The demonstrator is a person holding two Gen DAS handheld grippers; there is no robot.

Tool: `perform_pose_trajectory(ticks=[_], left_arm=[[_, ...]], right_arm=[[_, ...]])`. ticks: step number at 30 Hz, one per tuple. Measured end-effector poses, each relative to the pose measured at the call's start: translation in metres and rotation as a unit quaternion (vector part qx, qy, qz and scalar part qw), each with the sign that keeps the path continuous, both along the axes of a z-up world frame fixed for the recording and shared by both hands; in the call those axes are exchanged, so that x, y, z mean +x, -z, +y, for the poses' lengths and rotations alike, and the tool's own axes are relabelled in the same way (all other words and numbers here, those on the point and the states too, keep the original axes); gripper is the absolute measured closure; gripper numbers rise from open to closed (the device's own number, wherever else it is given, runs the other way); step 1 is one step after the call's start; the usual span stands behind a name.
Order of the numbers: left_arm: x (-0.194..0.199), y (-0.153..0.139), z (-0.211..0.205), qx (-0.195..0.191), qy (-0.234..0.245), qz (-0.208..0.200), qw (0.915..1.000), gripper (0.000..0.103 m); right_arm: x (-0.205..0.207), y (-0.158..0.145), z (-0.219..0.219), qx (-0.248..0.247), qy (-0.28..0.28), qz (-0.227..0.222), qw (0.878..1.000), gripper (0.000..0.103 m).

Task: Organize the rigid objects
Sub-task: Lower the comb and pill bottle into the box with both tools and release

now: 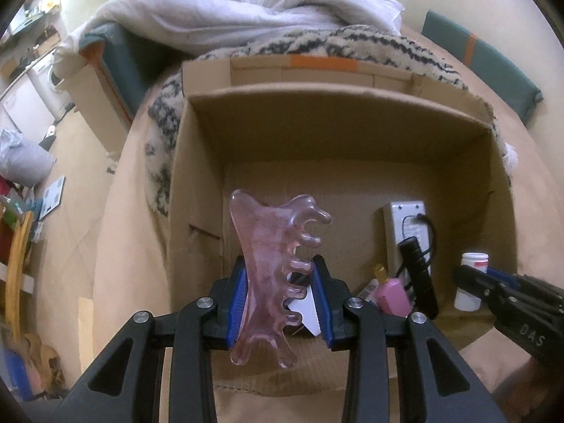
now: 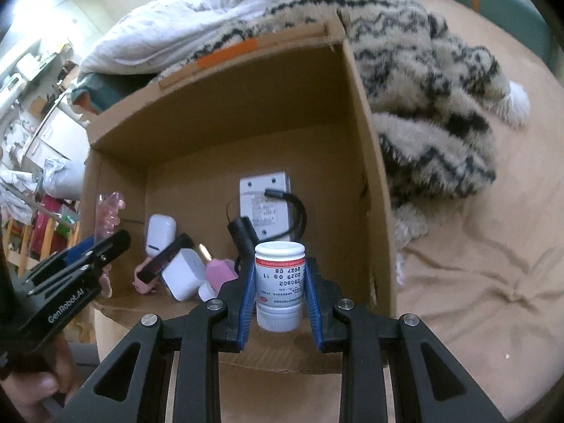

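Left gripper (image 1: 278,282) clamped on pink comb-shaped scraper (image 1: 273,275), held upright over cardboard box (image 1: 335,134). Right gripper (image 2: 280,278) clamped on white pill bottle (image 2: 279,283), above box's near edge. Charger (image 2: 264,204) lies deeper inside.

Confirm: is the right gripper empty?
No, the right gripper is shut on a white pill bottle above the cardboard box.
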State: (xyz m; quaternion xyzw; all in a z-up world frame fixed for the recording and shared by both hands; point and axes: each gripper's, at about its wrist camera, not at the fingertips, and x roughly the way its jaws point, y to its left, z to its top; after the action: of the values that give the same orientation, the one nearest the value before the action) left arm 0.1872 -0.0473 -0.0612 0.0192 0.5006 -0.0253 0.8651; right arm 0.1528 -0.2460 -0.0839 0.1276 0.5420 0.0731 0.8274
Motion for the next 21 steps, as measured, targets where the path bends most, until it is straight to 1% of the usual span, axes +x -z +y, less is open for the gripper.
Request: perform_pose_trajectory(ticks=[3, 6, 8, 16, 21], left_arm=[[0.000, 0.005, -0.002, 0.008, 0.003, -0.001, 1.0000, 0.071], [0.001, 0.007, 0.000, 0.010, -0.006, 0.000, 0.9999, 0.071], [0.002, 0.008, 0.002, 0.008, -0.013, 0.004, 0.9999, 0.071], [0.004, 0.009, 0.007, 0.009, -0.026, 0.016, 0.9995, 0.071], [0.004, 0.006, 0.009, -0.003, -0.030, 0.015, 0.9994, 0.071]], right_arm=[[0.001, 0.000, 0.003, -0.014, 0.000, -0.006, 1.000, 0.074], [0.002, 0.001, 0.010, -0.046, -0.008, -0.010, 0.999, 0.074], [0.002, 0.001, 0.014, -0.057, -0.013, -0.011, 0.998, 0.074], [0.005, 0.001, 0.010, -0.045, -0.006, -0.013, 0.999, 0.074], [0.003, 0.000, 0.005, -0.032, 0.004, -0.016, 0.999, 0.074]])
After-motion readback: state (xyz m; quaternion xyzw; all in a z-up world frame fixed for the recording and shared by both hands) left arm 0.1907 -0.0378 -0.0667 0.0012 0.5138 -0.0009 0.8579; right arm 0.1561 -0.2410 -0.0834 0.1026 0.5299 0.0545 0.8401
